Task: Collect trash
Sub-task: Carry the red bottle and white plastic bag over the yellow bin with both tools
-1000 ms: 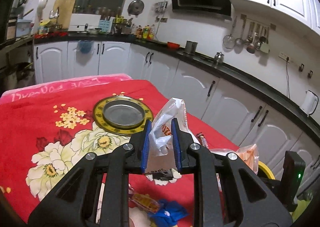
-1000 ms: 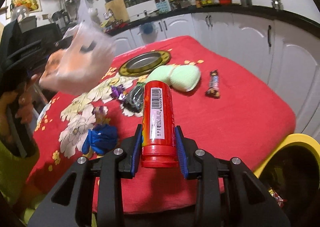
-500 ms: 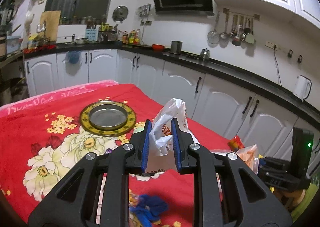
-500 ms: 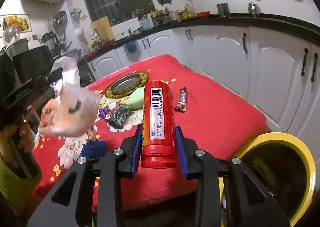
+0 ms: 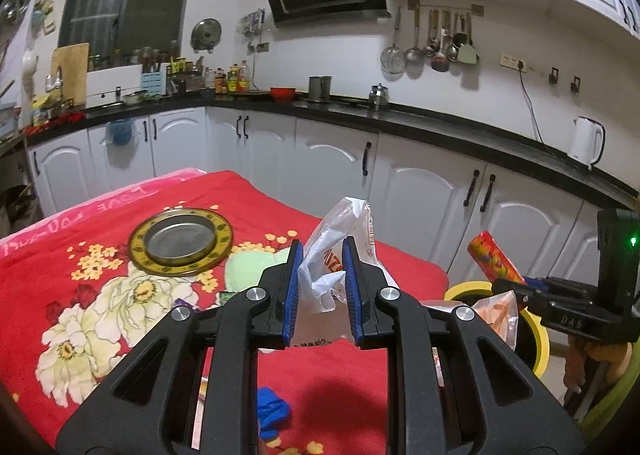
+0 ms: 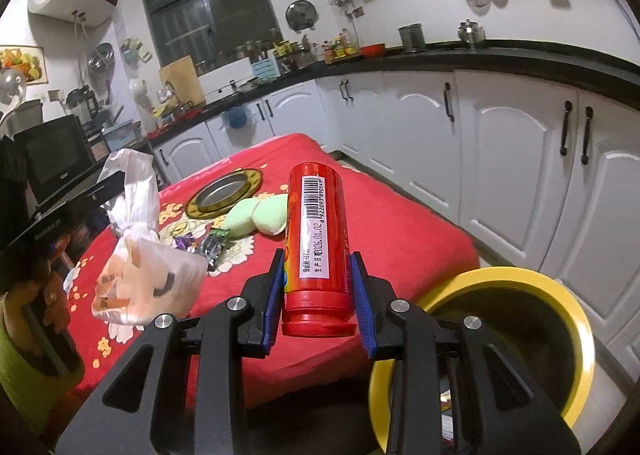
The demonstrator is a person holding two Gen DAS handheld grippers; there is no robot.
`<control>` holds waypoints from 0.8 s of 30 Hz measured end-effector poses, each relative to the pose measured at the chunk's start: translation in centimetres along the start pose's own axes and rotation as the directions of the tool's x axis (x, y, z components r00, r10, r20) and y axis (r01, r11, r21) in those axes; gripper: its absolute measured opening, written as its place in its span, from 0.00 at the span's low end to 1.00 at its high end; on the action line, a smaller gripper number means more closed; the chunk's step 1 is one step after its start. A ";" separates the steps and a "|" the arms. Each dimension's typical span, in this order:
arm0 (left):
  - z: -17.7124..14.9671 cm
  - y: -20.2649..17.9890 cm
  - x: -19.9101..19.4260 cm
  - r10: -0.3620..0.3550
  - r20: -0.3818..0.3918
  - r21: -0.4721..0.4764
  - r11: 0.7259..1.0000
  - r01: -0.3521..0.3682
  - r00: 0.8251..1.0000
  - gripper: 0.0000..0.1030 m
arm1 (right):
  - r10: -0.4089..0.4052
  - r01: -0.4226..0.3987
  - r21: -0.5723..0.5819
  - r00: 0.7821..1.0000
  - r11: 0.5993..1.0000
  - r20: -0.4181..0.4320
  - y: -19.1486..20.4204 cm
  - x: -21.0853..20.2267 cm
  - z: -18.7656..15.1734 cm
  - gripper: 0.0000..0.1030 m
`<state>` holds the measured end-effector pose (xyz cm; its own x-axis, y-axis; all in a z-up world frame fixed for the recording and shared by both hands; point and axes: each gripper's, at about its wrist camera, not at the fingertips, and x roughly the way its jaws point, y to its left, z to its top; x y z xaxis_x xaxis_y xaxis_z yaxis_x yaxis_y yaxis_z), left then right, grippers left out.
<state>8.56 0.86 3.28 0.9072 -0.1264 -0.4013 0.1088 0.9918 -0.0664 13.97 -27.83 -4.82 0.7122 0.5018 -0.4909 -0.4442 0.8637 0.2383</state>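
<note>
Two claws gripping trash: left claw (image 5: 320,287) pinching crumpled white plastic bag (image 5: 334,255) above red flowered tabletop (image 5: 120,255); right claw (image 6: 318,295) clamping red cylindrical tube with barcode label (image 6: 316,239), yellow-rimmed black bin (image 6: 520,287) lying just right of, below it.

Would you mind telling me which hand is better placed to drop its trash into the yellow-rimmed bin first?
Probably the right. Its gripper, clamped on the red tube, sits beside the bin; the left gripper holds its plastic bag above the red tablecloth.
</note>
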 end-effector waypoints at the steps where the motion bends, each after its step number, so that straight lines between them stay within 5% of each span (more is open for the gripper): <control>1: -0.1 -0.2 0.1 -0.004 -0.002 0.005 1.000 0.004 1.000 0.14 | -0.005 0.005 0.003 1.000 1.000 0.002 -0.1 -0.1 0.0 0.29; 24: -0.9 -8.2 2.9 -0.106 -0.040 0.119 0.987 0.110 0.994 0.14 | -0.114 0.113 0.073 0.993 0.991 0.012 -5.1 -2.9 -1.5 0.29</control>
<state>9.94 -7.66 1.78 0.8735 -0.2309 -0.4286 0.2552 0.9669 -0.0008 13.34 -33.74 -5.91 0.7649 0.4001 -0.5048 -0.3199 0.9162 0.2415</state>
